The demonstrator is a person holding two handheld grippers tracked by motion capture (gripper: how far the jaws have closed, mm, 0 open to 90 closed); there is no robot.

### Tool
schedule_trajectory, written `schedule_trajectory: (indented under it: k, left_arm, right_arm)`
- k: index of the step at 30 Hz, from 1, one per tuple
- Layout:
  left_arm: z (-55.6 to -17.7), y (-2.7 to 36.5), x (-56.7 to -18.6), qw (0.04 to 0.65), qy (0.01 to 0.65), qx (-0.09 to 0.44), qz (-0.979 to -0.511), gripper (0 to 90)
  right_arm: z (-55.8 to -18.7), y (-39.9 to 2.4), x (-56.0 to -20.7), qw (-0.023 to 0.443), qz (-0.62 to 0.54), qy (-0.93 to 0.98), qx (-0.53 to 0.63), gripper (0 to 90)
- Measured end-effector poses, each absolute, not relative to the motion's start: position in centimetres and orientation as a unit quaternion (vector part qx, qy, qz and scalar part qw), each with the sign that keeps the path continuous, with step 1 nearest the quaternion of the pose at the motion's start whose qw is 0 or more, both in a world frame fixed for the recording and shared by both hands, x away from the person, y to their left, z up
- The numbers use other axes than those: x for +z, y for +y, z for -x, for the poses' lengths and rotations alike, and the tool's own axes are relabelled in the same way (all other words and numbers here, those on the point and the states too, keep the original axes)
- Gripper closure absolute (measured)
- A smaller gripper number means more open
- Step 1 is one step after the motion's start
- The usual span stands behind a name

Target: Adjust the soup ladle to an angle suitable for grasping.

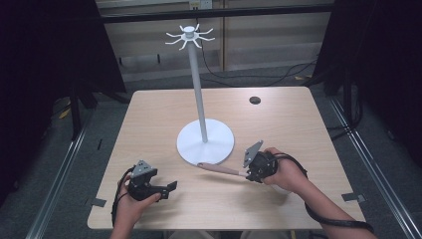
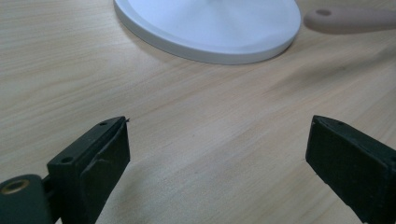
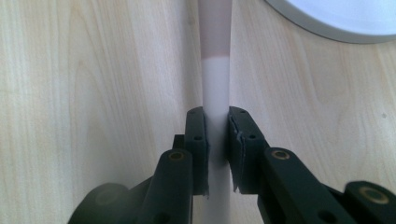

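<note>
Right gripper view: tongs (image 3: 217,149) clamp utensil (image 3: 215,93).

Pale wood-grain table top with rounded corners (image 1: 149,129), standing on grey carpet floor (image 1: 104,124). Small dark round hole (image 1: 255,100) near the table's far edge, right of centre. Two strips of grey tape, one at the near left edge (image 1: 98,202), one at the near right edge (image 1: 351,197). Metal floor rails run along both sides of the table, left (image 1: 59,174) and right (image 1: 370,164). Black curtains hang at far left (image 1: 45,55) and far right (image 1: 383,59). Black cables (image 1: 259,77) trail over the floor behind the table, before a pale panelled wall (image 1: 268,35).
</note>
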State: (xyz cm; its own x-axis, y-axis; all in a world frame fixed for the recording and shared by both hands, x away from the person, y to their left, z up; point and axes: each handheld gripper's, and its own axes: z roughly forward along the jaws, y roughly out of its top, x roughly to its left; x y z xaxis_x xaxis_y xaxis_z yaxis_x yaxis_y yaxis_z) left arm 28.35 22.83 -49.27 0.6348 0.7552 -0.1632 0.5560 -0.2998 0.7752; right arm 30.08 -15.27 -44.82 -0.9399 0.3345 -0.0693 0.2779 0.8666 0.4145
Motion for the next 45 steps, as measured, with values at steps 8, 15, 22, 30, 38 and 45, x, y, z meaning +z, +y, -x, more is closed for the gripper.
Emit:
schedule_trajectory:
  k: [8, 15, 22, 30, 38, 45]
  left_arm:
    - [-28.3, 22.9, -49.2, 0.425, 0.413, 0.118, -0.797, 6.3]
    - [-28.3, 22.9, -49.2, 0.426, 0.411, 0.118, -0.798, 6.3]
    - [-28.4, 22.8, -49.3, 0.428, 0.410, 0.116, -0.797, 6.3]
    - [-28.3, 22.7, -49.3, 0.427, 0.410, 0.116, -0.798, 6.3]
    - [-28.3, 22.7, -49.3, 0.425, 0.411, 0.116, -0.798, 6.3]
    - [-28.3, 22.6, -49.3, 0.425, 0.410, 0.115, -0.799, 6.3]
  right_arm:
    - [-30.1, -15.7, -44.1, 0.076, -0.176, 0.951, 0.243, 79.4]
    - [-30.2, -16.3, -43.7, 0.077, -0.192, 0.936, 0.286, 79.4]
    - [-30.2, -16.6, -43.1, 0.082, -0.206, 0.918, 0.329, 79.4]
    - [-30.2, -17.1, -42.6, 0.083, -0.223, 0.897, 0.372, 79.4]
    - [-30.4, -17.6, -42.3, 0.093, -0.236, 0.878, 0.406, 79.4]
    - [-30.4, -17.9, -41.9, 0.099, -0.243, 0.863, 0.431, 79.4]
